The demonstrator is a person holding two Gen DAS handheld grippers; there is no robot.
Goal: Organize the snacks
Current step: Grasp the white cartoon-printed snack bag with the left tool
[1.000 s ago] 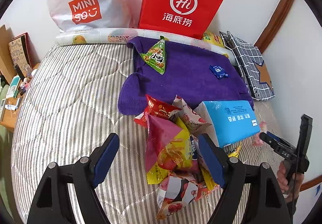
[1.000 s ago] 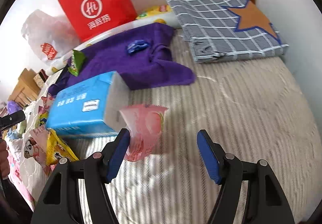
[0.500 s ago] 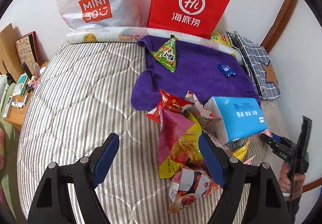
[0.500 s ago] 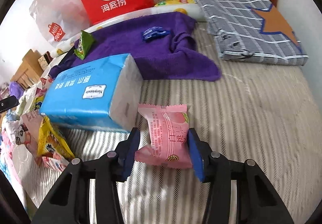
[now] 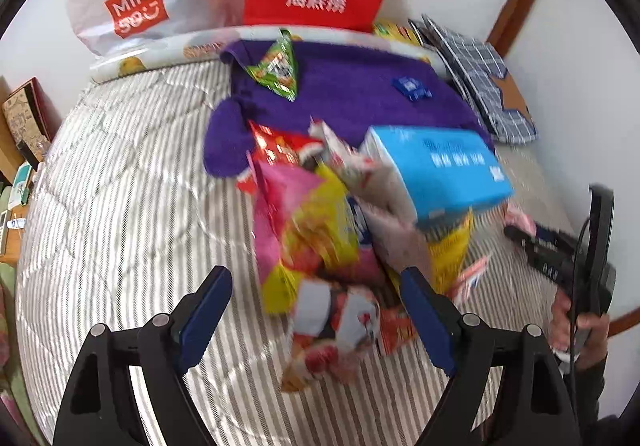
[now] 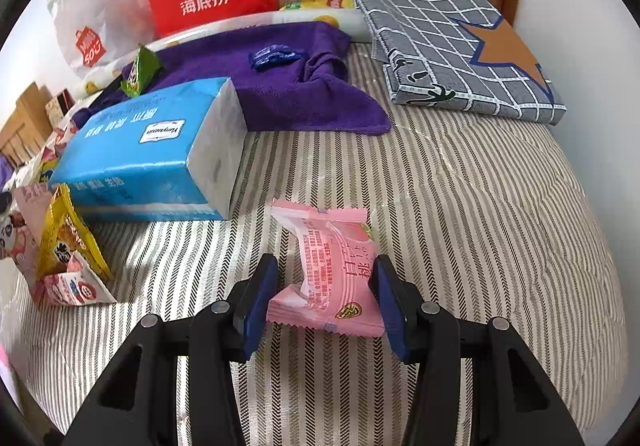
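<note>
The pink snack packet (image 6: 326,278) lay on the striped mattress (image 6: 480,205) beside the blue tissue pack (image 6: 152,149), flanked by the right gripper (image 6: 324,300), pad contact unclear, while the left gripper (image 5: 316,310), just widened, was spread over the snack pile (image 5: 332,246).

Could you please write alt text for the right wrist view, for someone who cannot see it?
The right gripper straddles a pink snack packet on a striped mattress. A blue tissue pack lies left, a purple towel beyond.
</note>
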